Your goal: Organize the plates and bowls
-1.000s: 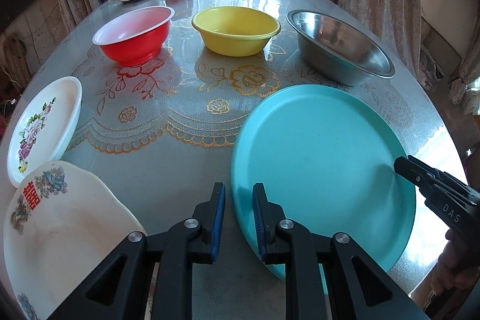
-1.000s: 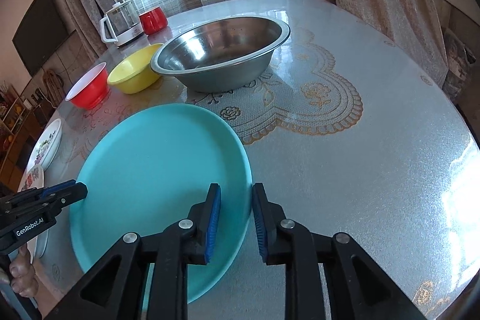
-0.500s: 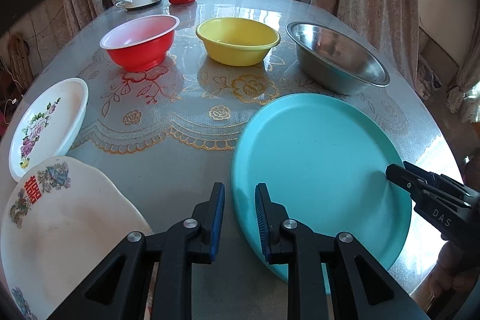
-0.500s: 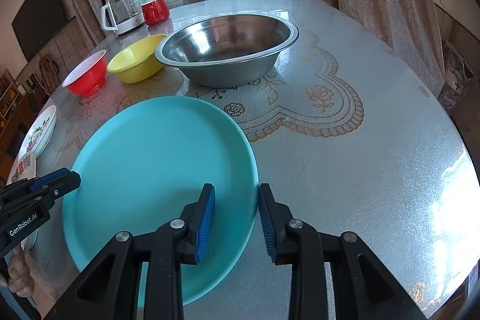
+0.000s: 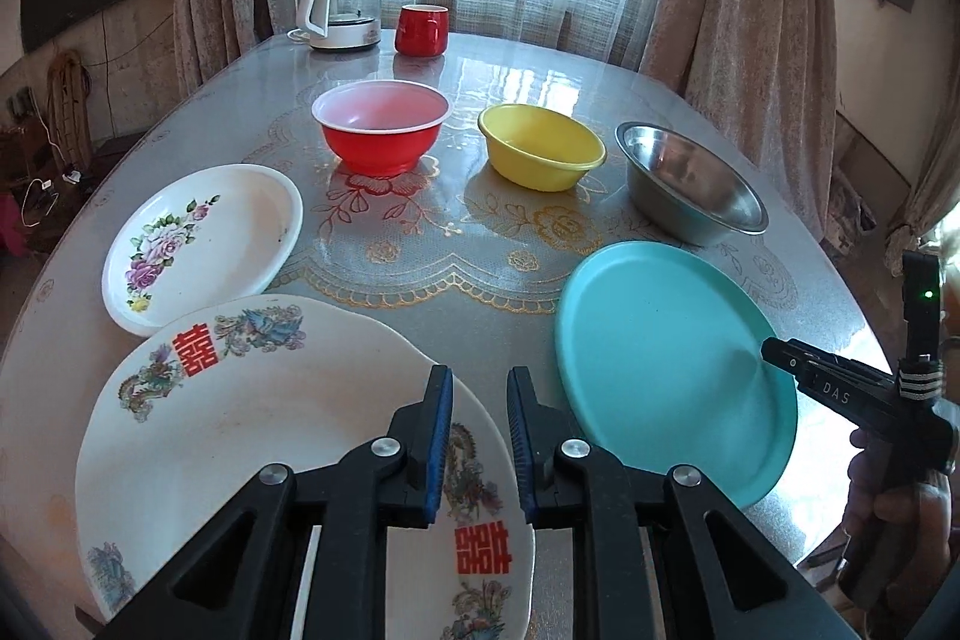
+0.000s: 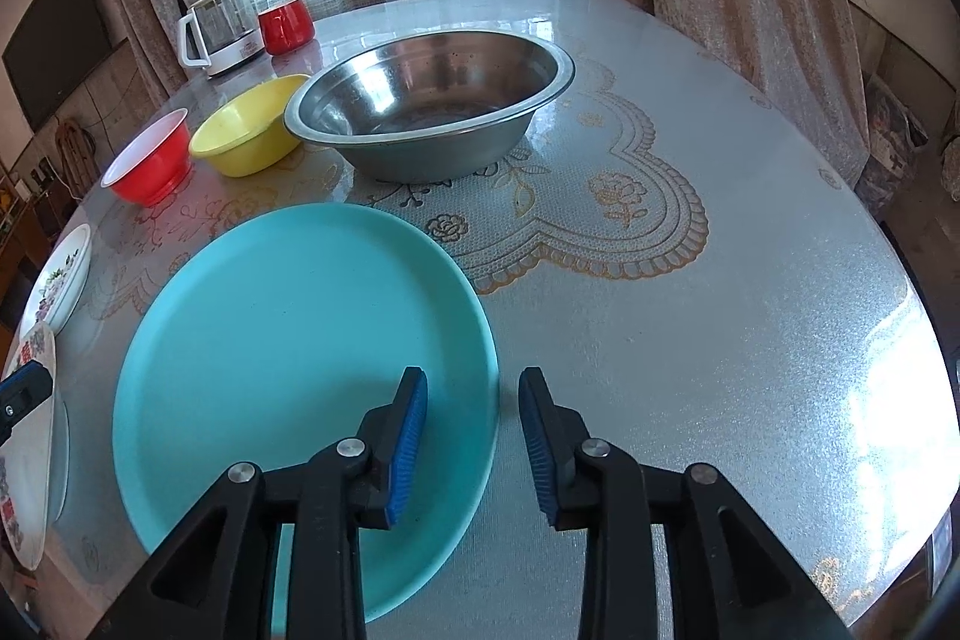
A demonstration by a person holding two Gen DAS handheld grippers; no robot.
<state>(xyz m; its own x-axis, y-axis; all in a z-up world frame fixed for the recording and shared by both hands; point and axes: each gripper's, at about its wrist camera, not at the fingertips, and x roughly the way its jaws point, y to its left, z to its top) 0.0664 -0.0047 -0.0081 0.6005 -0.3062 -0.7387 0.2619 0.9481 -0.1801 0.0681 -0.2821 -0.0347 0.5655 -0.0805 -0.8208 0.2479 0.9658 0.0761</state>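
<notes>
A turquoise plate lies flat on the table. My right gripper is open astride its near right rim, one finger over the plate and one over the table, neither pad pressing. My left gripper hangs over the right edge of a large white plate with red characters. Its jaws are a narrow gap apart and closing, with nothing pressed between them. A flowered white plate lies behind that one. A red bowl, a yellow bowl and a steel bowl stand in a row further back.
A glass kettle and a red mug stand at the table's far edge by the curtained window. A person's hand holds the right gripper at the near right. Bare tabletop stretches right of the turquoise plate.
My left gripper has left the turquoise plate's rim, swung left and risen over the large white plate. The right gripper's jaws have widened around the turquoise plate's rim.
</notes>
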